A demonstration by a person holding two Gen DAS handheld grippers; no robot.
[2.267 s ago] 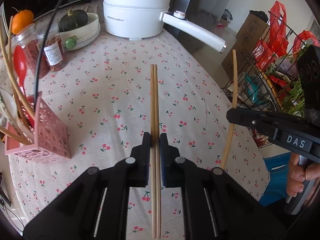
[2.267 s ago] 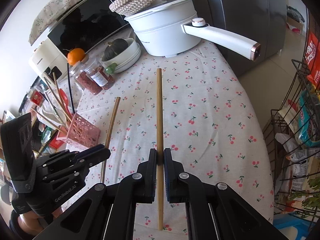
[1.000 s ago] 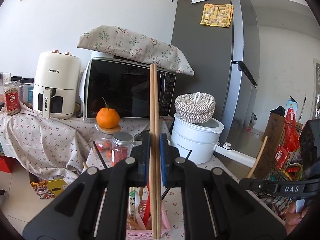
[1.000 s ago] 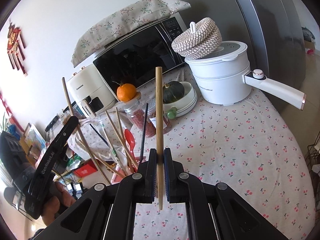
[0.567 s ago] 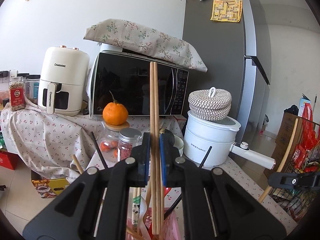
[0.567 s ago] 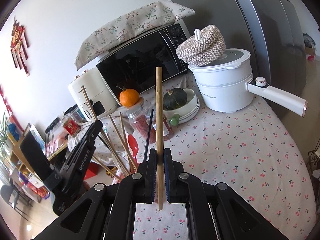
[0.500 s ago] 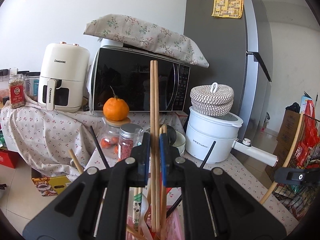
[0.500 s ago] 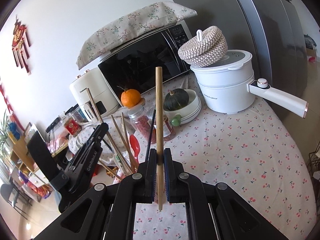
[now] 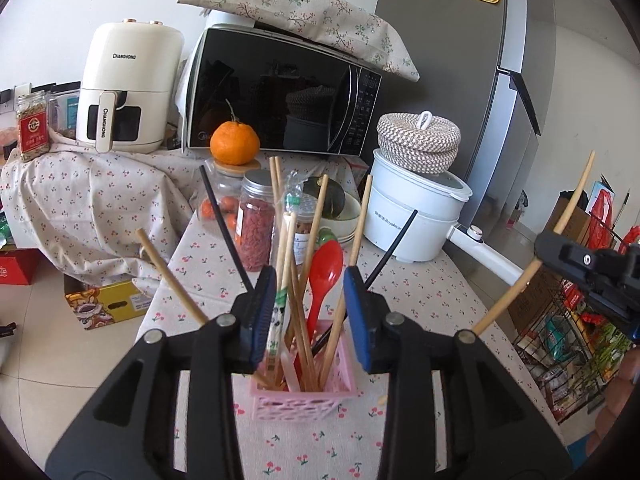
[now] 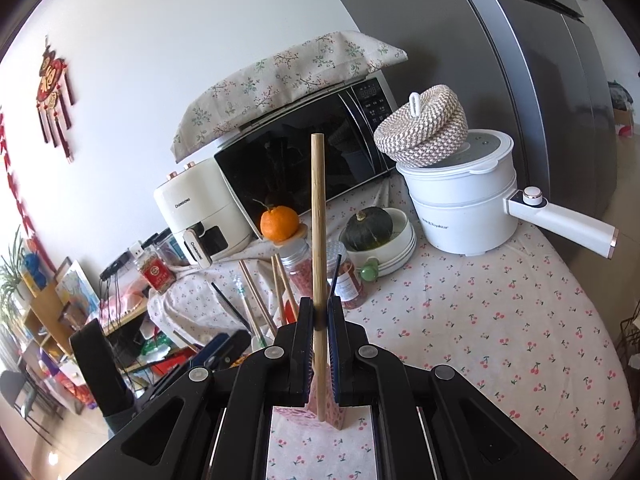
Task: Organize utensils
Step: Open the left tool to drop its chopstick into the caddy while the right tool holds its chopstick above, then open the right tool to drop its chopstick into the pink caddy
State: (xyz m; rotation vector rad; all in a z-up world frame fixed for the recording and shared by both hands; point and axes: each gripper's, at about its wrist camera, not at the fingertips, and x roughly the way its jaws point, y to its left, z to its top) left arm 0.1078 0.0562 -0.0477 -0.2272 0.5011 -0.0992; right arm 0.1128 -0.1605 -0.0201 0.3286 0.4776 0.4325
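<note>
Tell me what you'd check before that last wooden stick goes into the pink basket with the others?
1. Left gripper has let go: ok. Its jaws are opening, pads clear of the sticks standing between them.
2. Dropped chopsticks sit inside the pink basket: ok, they stand in it among the other utensils.
3. Right gripper grips firmly: ok, jaws shut on the wooden chopstick, which stands upright.
4. Basket upright on the tablecloth: ok.
5. Free room in the basket: cannot tell, it looks crowded with sticks and a red spoon.
6. Left gripper clear of the drop path: not ok, it hangs right over the basket.
</note>
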